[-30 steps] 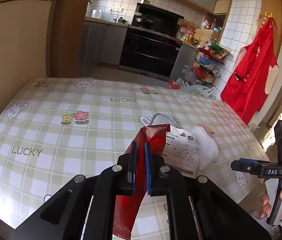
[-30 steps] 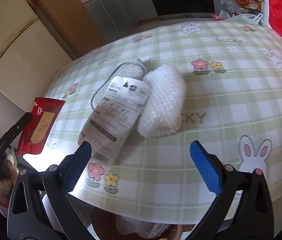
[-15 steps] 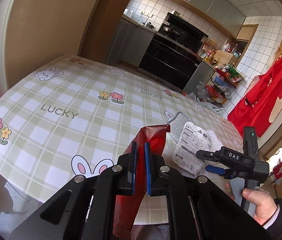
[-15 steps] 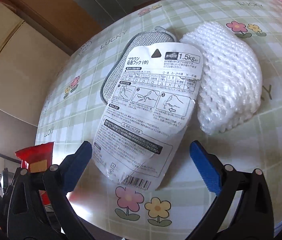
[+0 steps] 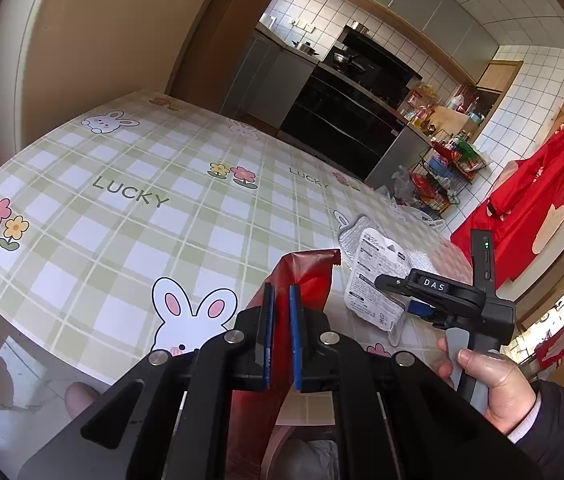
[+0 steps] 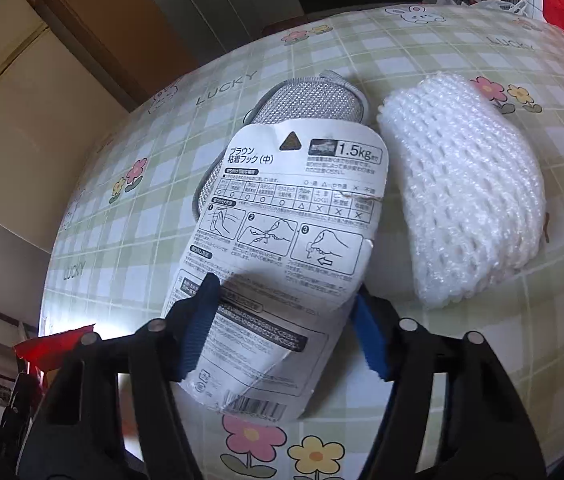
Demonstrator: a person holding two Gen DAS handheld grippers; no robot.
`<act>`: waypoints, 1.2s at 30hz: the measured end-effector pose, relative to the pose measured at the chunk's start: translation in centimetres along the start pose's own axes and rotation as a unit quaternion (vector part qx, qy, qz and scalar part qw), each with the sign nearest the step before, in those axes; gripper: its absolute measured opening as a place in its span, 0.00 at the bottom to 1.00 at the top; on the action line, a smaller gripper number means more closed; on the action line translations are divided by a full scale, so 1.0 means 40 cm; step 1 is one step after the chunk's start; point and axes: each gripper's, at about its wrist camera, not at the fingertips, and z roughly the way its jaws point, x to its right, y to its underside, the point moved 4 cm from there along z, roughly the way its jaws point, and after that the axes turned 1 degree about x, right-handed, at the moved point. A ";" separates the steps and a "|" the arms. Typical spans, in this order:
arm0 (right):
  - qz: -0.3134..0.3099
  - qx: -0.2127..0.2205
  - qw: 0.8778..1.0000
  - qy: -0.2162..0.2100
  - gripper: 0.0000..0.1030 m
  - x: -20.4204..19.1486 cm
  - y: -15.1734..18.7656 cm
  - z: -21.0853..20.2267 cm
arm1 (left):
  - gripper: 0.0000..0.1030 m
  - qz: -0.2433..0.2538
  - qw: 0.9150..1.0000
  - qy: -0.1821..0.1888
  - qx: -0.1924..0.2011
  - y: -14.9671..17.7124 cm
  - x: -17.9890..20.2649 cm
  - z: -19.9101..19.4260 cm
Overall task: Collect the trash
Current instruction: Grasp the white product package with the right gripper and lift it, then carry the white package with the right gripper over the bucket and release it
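Closing on the white package card [image 6: 282,248] near the table's [image 6: 481,340] front edge, right gripper [image 6: 282,320] straddled it, pads seemingly touching; left gripper [image 5: 280,336] clenched a red wrapper [image 5: 305,276]; next: pinch, lift.

Bare tablecloth [image 5: 130,216] wide on the left; foam netting [image 6: 465,184] just beside the card [image 6: 282,248].

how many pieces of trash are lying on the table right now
2 clearly: a white printed packaging card at the near edge, between the right gripper fingers, and a white foam net sleeve beside it. A grey mesh pad under the card may count too.
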 end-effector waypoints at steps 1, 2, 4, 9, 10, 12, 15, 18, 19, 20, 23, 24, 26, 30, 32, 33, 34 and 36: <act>0.005 -0.001 1.000 -0.007 0.52 0.002 0.000 -0.006 | 0.07 -0.001 1.000 0.000 0.001 0.000 0.000 -0.001; 0.007 0.002 1.000 -0.009 0.45 0.000 0.002 -0.013 | 0.07 -0.001 1.000 0.000 0.002 0.000 0.001 -0.003; 0.006 0.008 1.000 -0.019 0.34 -0.003 -0.002 -0.035 | 0.07 -0.002 1.000 0.001 0.003 0.000 0.003 -0.004; 0.005 0.034 0.998 -0.058 0.17 -0.025 -0.020 -0.104 | 0.07 -0.002 1.000 0.003 0.002 0.003 0.012 -0.010; 0.003 0.040 0.997 -0.069 0.16 -0.031 -0.023 -0.118 | 0.07 -0.001 1.000 0.003 0.003 0.004 0.015 -0.012; -0.015 0.048 0.995 -0.088 0.13 -0.049 -0.030 -0.142 | 0.07 -0.002 1.000 0.005 0.003 0.005 0.017 -0.014; -0.049 0.067 0.993 -0.089 0.13 -0.069 -0.038 -0.179 | 0.07 -0.001 1.000 0.008 0.004 0.003 0.026 -0.017; -0.071 0.084 0.990 -0.085 0.13 -0.085 -0.041 -0.216 | 0.07 0.003 1.000 0.011 0.006 -0.001 0.040 -0.023; -0.074 0.089 0.990 -0.085 0.13 -0.087 -0.043 -0.230 | 0.07 0.003 1.000 0.012 0.007 -0.003 0.046 -0.027; -0.078 0.095 0.989 -0.085 0.13 -0.090 -0.045 -0.248 | 0.07 0.004 1.000 0.013 0.008 -0.007 0.051 -0.031; -0.088 0.113 0.986 -0.084 0.13 -0.091 -0.046 -0.298 | 0.07 0.012 1.000 0.017 0.014 -0.022 0.076 -0.050; -0.091 0.120 0.985 -0.085 0.13 -0.091 -0.045 -0.319 | 0.07 0.016 1.000 0.018 0.017 -0.029 0.085 -0.059; -0.098 0.132 0.983 -0.087 0.13 -0.092 -0.040 -0.360 | 0.07 0.022 0.999 0.021 0.023 -0.041 0.105 -0.077; -0.115 0.157 0.977 -0.087 0.13 -0.091 -0.016 -0.455 | 0.07 0.032 0.998 0.026 0.037 -0.059 0.142 -0.125; -0.120 0.168 0.975 -0.088 0.13 -0.088 0.003 -0.501 | 0.07 0.036 0.998 0.029 0.042 -0.063 0.162 -0.150; -0.121 0.173 0.973 -0.089 0.13 -0.085 0.011 -0.521 | 0.07 0.038 0.998 0.030 0.045 -0.064 0.171 -0.164; -0.122 0.178 0.972 -0.091 0.13 -0.082 0.023 -0.543 | 0.07 0.039 0.998 0.031 0.047 -0.064 0.180 -0.177; -0.124 0.185 0.970 -0.097 0.13 -0.073 0.048 -0.587 | 0.07 0.044 0.997 0.033 0.052 -0.064 0.199 -0.206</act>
